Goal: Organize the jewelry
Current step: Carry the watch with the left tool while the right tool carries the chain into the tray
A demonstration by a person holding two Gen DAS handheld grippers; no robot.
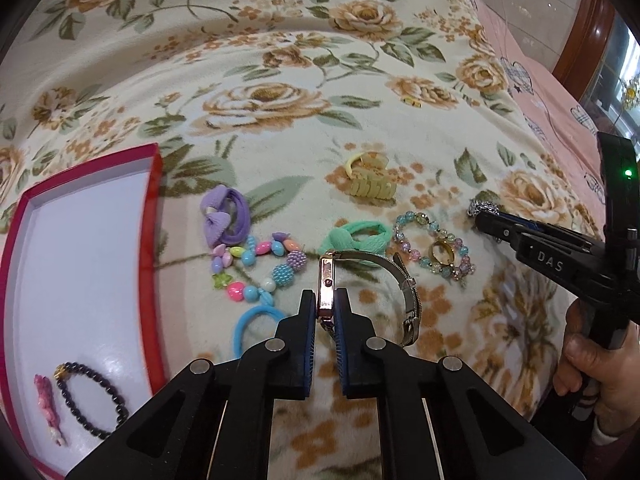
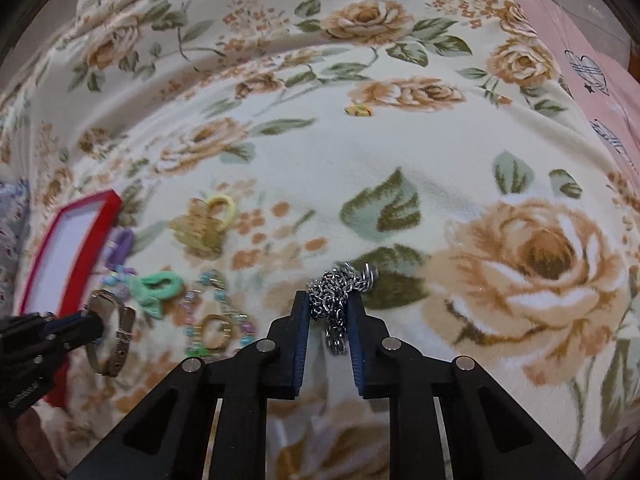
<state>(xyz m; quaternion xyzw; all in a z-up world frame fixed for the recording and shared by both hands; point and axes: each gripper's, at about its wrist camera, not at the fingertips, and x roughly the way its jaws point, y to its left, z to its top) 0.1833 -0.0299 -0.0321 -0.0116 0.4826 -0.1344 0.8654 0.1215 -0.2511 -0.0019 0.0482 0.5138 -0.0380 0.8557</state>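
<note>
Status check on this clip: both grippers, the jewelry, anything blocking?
Left gripper shut on watch. Right gripper shut on silver chain. Red box holds black bead bracelet, pink clip. Nothing blocking.

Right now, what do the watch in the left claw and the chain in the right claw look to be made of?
Watch: polished rose-gold metal case, judging by its shine; the strap looks like silvery metal mesh, though leather is possible. Chain: bright silver metal links, glinting, probably steel.

Cream blanket (image 1: pixel 280 40) with tan roses, red-rimmed white box (image 1: pixel 80 240), lilac scrunchie (image 1: pixel 226 214), mint scrunchie (image 1: pixel 356 236), silver chain (image 2: pixel 340 292)
</note>
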